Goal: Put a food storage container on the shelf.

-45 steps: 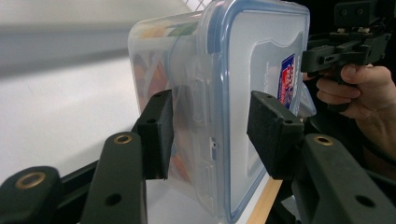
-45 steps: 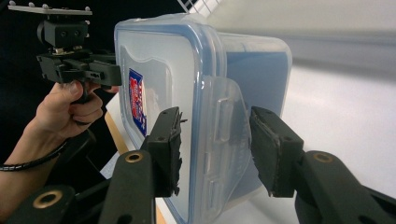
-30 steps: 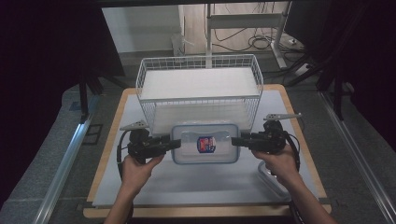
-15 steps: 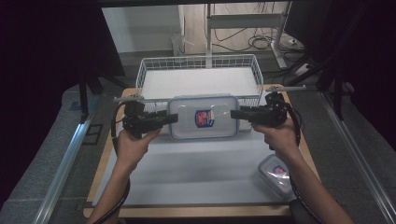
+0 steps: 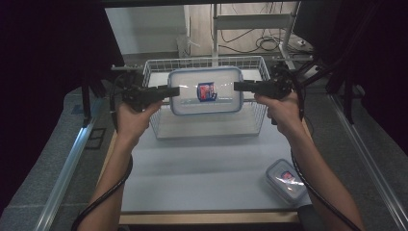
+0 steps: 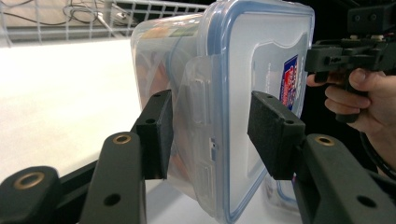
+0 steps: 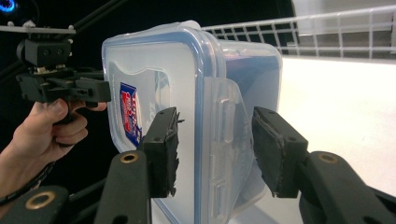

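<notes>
High view | containers (image 5: 206, 90): 2 | basket (image 5: 207, 126): 1 | grippers (image 5: 168, 91): 2

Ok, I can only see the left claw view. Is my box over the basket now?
Observer: Yes. In the high view, the lidded plastic container is held in the air over the wire basket, not set down inside it.
Operator: Is the other claw holding it properly?
Observer: The right claw view shows the right claw astride the end latch, with one pad on the lid and one on the base.
Operator: Is anything else on the table?
Observer: A smaller lidded container lies near the front right corner of the table, beside the right forearm.
</notes>
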`<state>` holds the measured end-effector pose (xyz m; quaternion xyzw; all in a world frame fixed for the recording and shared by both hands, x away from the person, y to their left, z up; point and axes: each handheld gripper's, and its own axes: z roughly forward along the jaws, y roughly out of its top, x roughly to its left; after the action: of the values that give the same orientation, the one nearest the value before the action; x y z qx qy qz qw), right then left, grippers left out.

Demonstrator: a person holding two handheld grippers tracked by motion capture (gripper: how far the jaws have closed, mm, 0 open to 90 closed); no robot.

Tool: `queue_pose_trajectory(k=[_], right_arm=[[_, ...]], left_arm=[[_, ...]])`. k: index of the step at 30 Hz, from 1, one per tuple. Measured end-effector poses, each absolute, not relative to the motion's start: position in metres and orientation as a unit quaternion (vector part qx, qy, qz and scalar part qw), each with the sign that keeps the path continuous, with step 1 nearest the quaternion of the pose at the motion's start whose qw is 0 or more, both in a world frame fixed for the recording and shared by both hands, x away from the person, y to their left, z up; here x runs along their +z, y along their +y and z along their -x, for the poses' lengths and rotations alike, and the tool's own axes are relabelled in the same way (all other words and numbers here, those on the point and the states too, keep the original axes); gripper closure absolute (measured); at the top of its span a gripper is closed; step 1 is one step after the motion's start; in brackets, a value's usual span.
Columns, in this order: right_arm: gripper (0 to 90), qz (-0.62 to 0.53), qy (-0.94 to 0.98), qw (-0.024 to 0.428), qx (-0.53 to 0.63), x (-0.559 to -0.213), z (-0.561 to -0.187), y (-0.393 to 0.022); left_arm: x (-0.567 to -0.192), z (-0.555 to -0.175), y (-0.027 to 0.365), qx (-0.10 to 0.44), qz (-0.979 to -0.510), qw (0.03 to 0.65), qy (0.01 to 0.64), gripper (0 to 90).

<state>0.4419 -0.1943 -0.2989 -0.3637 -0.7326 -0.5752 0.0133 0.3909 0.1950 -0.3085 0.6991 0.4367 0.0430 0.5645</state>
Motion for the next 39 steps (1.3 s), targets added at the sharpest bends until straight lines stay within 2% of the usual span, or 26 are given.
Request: queue_pose_trajectory(k=[16,25,33,39], right_arm=[[50.7,0.404,-0.716,0.012,-0.568,-0.297,-0.489,-0.190],[51.5,0.418,-0.708,0.033,-0.569,-0.299,-0.500,-0.188],[49.5,0.420,-0.704,0.011,-0.573,-0.302,-0.503,-0.184],[47.5,0.432,-0.697,0.002,-0.573,-0.304,-0.508,-0.180]], left_arm=[[-0.311,-0.445,0.197,0.016,-0.679,0.568,0.465,51.1],[-0.313,-0.451,0.199,0.017,-0.666,0.573,0.477,50.5],[-0.314,-0.452,0.195,0.049,-0.662,0.570,0.485,49.2],[-0.319,-0.457,0.195,0.046,-0.658,0.571,0.489,49.8]])
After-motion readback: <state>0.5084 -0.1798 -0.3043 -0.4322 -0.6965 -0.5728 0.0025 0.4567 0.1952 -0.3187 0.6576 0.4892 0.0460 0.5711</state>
